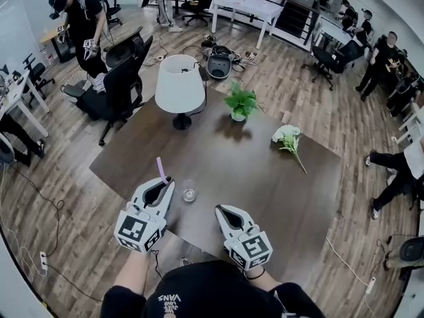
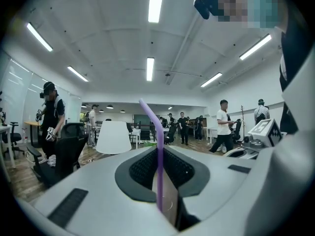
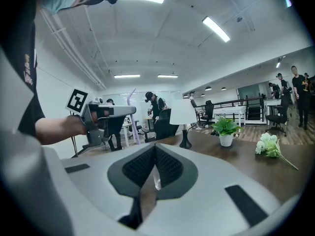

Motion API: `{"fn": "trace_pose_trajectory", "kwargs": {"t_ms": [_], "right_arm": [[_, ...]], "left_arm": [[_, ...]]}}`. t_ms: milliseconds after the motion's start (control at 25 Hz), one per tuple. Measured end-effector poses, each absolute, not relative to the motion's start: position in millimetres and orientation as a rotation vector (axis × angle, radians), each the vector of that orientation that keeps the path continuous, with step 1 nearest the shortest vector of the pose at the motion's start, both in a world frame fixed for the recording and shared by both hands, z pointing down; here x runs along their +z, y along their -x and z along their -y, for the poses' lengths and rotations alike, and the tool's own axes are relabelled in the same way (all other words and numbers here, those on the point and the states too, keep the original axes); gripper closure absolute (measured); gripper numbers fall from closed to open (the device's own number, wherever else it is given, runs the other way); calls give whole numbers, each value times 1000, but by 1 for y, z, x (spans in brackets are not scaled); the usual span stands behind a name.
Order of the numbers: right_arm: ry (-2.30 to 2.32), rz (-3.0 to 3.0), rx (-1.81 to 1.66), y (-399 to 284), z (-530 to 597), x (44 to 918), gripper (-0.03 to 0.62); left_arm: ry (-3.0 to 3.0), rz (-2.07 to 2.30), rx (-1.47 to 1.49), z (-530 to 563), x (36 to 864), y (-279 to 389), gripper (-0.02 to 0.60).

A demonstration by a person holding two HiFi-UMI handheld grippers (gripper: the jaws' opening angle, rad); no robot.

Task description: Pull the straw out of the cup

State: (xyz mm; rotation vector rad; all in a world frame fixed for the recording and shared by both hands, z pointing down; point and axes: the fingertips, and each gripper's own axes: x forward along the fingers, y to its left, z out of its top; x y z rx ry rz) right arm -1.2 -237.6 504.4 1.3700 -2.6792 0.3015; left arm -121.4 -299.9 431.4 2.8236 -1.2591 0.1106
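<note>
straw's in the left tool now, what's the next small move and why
Probably swing the left tool away from the cup and lay the straw on the table: the straw is pinched upright in that tool and already looks clear of the cup.

The head camera looked steeply down from above onto the tabletop, the left gripper and the right gripper, while each gripper camera sat close behind its own jaws, facing roughly level across the room, both sharing the lamp with the head view.
</note>
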Motion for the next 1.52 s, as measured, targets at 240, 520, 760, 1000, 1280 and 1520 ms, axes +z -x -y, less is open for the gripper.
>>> {"fn": "trace_pose_trajectory", "kwargs": {"t_ms": [240, 520, 760, 1000, 1280, 1520], "right_arm": [[-1351, 2690, 292, 11, 232, 502, 577], [-1335, 2696, 281, 12, 231, 500, 577], [-1330, 2697, 275, 14, 232, 499, 577], [-1338, 2693, 275, 16, 233, 500, 577], [-1329, 2696, 269, 17, 233, 503, 577], [-1325, 2696, 277, 17, 236, 503, 577]], "left_arm": [[-2789, 1281, 127, 282, 443, 133, 540], [-2770, 1269, 143, 269, 454, 130, 540], [-2736, 1267, 158, 260, 470, 131, 540], [-2714, 1243, 202, 246, 491, 130, 540], [-2688, 1224, 220, 234, 508, 128, 540], [-2676, 1225, 221, 234, 511, 126, 540]]}}
